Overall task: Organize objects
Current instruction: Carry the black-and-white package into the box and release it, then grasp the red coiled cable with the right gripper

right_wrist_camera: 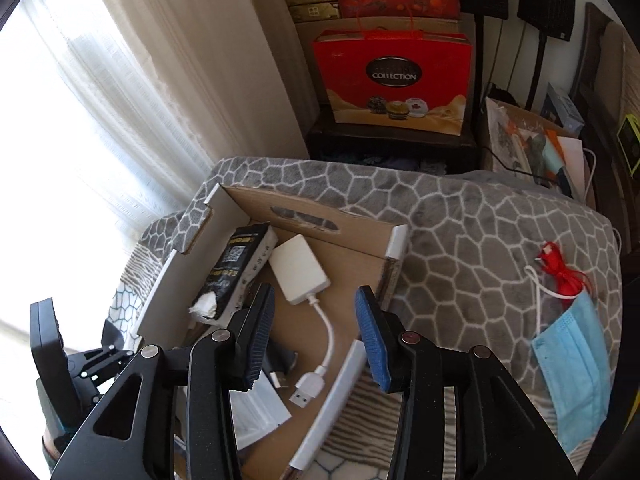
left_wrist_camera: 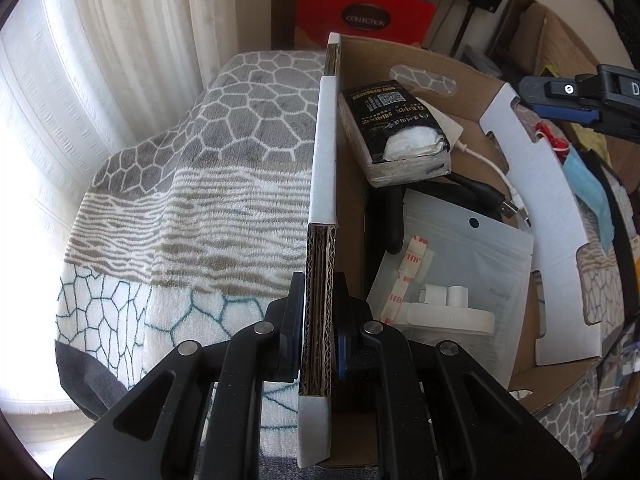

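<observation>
A shallow cardboard box [left_wrist_camera: 472,80] lies on a patterned blanket [left_wrist_camera: 208,152]. My left gripper [left_wrist_camera: 318,300] is shut on the box's left wall [left_wrist_camera: 324,160], one finger outside and one inside. The box holds a black tissue pack [left_wrist_camera: 396,132], a clear zip bag [left_wrist_camera: 460,272] of white parts, and a white charger [right_wrist_camera: 298,272] with its cable and USB plug [right_wrist_camera: 308,390]. My right gripper [right_wrist_camera: 316,320] hangs open over the box [right_wrist_camera: 312,216], with nothing between its fingers. A blue face mask [right_wrist_camera: 572,364] and a red cord [right_wrist_camera: 560,272] lie on the blanket to the right of the box.
White curtains [left_wrist_camera: 100,80] cover the window on the left. Behind the blanket stands a red gift bag [right_wrist_camera: 394,80], with stacked boxes above it. A heap of papers and bags [right_wrist_camera: 532,144] is at the back right. Black stands [right_wrist_camera: 540,40] rise there too.
</observation>
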The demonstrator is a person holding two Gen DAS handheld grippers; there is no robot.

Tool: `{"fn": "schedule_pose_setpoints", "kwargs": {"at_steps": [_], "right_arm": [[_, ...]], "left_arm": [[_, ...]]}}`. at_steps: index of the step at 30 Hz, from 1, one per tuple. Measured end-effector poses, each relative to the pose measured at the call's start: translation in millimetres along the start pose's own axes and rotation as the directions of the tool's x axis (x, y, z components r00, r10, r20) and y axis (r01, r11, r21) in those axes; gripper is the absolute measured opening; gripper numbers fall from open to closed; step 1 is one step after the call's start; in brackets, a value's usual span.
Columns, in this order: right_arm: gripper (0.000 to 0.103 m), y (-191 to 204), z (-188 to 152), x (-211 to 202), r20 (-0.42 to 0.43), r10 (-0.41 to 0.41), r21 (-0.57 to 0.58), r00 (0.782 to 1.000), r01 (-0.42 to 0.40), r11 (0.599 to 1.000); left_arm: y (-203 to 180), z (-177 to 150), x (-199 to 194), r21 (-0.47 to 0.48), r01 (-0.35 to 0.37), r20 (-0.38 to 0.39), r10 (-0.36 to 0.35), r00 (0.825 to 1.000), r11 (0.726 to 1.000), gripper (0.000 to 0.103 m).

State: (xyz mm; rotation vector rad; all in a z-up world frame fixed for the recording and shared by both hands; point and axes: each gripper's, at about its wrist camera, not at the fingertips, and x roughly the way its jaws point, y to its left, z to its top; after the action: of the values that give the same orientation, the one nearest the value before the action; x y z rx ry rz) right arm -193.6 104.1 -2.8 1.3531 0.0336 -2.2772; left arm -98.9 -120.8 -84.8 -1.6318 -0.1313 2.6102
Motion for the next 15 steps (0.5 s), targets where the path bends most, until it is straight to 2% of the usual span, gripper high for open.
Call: {"fn": "schedule_pose_setpoints", "kwargs": {"at_steps": [8, 15], "right_arm": [[0.043, -59, 1, -27, 0.016, -0.098, 0.046, 0.995, 0.097, 0.994], [0.043, -113, 3, -34, 0.004, -0.228, 0.061, 0.974, 0.228, 0.972]], "left_arm": [[1, 0, 0, -0.008, 0.002, -0.002, -0.002, 1.000, 1.000, 0.011], [1, 0, 0, -0.006, 0.001, 0.000, -0.001, 1.000, 1.000, 0.011]]}}
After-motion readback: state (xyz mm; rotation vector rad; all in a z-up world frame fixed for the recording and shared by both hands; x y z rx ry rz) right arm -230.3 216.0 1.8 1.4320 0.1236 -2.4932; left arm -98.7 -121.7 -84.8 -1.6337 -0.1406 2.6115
